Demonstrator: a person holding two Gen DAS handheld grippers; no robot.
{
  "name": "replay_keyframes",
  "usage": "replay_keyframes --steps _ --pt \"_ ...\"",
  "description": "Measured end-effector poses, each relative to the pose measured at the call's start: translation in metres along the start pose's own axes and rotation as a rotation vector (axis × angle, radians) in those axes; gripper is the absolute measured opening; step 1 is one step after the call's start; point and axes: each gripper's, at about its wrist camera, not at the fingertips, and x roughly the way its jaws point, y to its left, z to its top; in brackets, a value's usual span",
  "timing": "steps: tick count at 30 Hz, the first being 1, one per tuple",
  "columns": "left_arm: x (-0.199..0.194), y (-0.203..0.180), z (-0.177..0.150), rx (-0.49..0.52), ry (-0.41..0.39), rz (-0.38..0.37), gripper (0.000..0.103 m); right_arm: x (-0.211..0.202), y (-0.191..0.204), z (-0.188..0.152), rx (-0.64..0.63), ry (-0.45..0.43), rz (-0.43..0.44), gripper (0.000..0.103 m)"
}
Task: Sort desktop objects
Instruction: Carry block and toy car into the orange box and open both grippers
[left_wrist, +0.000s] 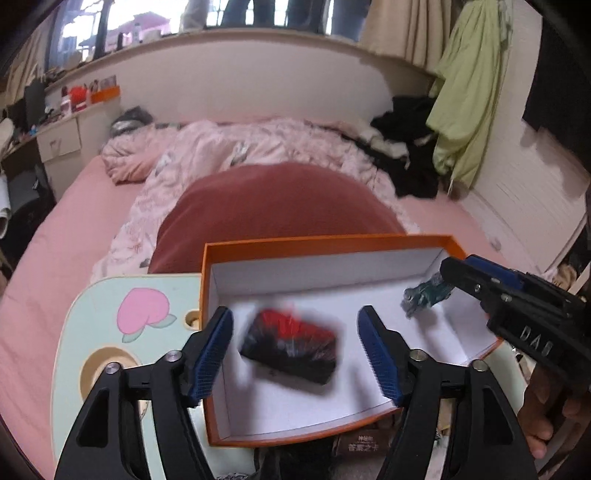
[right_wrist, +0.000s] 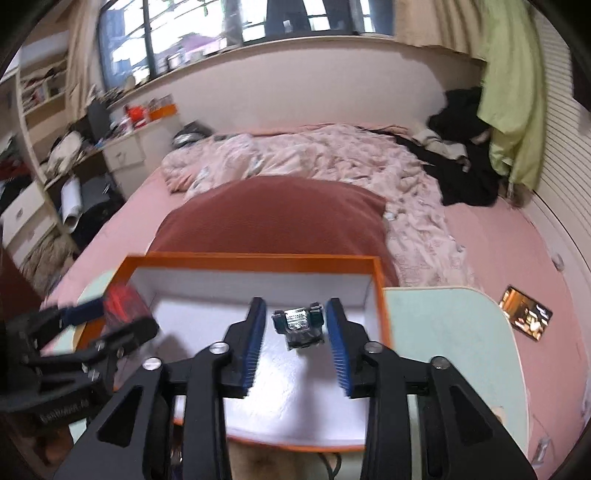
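Note:
An orange box (left_wrist: 325, 240) with a white inside sits on a pale green lap table (left_wrist: 110, 295) on the bed. A red and black packet (left_wrist: 290, 345), blurred, is in the box between the open jaws of my left gripper (left_wrist: 295, 350), touching neither. A small dark green toy car (right_wrist: 300, 324) lies in the box between the open jaws of my right gripper (right_wrist: 297, 343); it also shows in the left wrist view (left_wrist: 424, 293). The box (right_wrist: 258, 258), the packet (right_wrist: 123, 301) and the left gripper show at the left of the right wrist view.
A dark red cushion (left_wrist: 273, 206) lies behind the box, with a pink quilt (left_wrist: 236, 147) beyond. A card (right_wrist: 524, 317) lies on the pink sheet to the right of the table (right_wrist: 443, 332). Dark items (left_wrist: 364, 443) lie below the box's near edge.

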Motion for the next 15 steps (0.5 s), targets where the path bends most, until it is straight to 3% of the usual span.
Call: replay_keyframes --steps 4,8,10,15 --pt "-0.029 -0.005 -0.008 0.037 -0.050 0.003 0.085 -0.024 -0.006 -0.007 0.036 -0.052 0.041 0.053" --pt "-0.062 -0.011 -0.030 0.076 -0.066 0.006 0.099 -0.053 -0.001 -0.030 -0.003 -0.077 0.038 0.055" --pt "-0.078 -0.012 -0.050 0.094 -0.044 -0.010 0.102 -0.065 0.002 -0.045 -0.018 -0.069 0.042 0.066" --pt "-0.095 -0.005 -0.104 0.084 0.049 -0.038 0.102 -0.088 0.007 -0.097 -0.082 -0.006 0.039 0.066"
